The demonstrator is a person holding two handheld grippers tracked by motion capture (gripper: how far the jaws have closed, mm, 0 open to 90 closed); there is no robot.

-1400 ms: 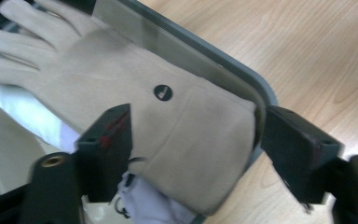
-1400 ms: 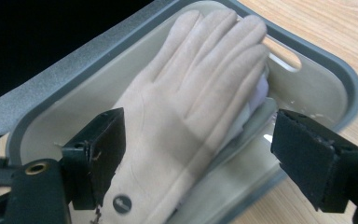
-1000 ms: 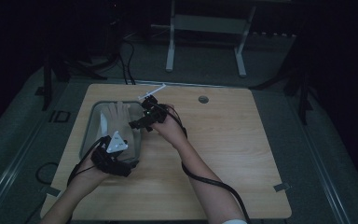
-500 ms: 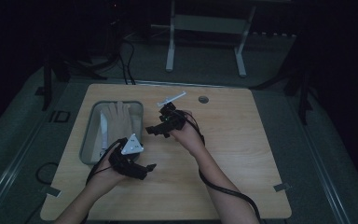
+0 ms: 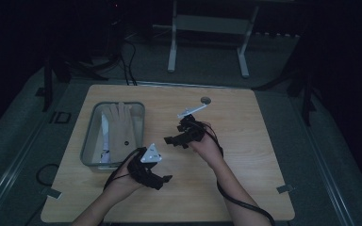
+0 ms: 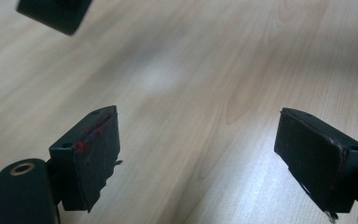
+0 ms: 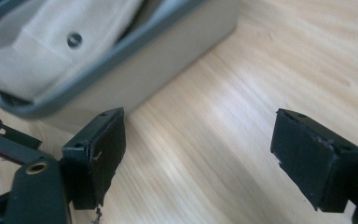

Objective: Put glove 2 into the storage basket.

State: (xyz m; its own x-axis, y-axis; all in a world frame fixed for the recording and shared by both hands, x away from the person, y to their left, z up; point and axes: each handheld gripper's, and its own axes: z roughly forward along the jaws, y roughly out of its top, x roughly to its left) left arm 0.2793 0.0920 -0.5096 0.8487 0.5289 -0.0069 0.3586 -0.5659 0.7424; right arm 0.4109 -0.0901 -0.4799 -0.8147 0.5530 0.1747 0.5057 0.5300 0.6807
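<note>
A grey tray (image 5: 88, 141) stands on the left of the wooden table and holds a beige glove (image 5: 121, 125) and a white strip (image 5: 104, 136). My left gripper (image 5: 161, 180) is just right of the tray's near corner, over bare wood. In the left gripper view the left gripper (image 6: 198, 121) stands open with nothing between its jaws. My right gripper (image 5: 174, 137) hovers near the table's middle and points toward the tray. The right gripper (image 7: 198, 116) is open and empty, and beyond it are the tray's wall (image 7: 168, 60) and the glove (image 7: 51, 46).
A round grommet hole (image 5: 205, 100) sits near the table's far edge. A dark part of the other gripper (image 6: 51, 14) shows at the top left of the left gripper view. Cables trail from both grippers toward the near edge.
Both hands have moved away from the tray, to the right and toward the near edge. The right gripper, which was over the tray, is now over bare wood. Both stay open and empty.
</note>
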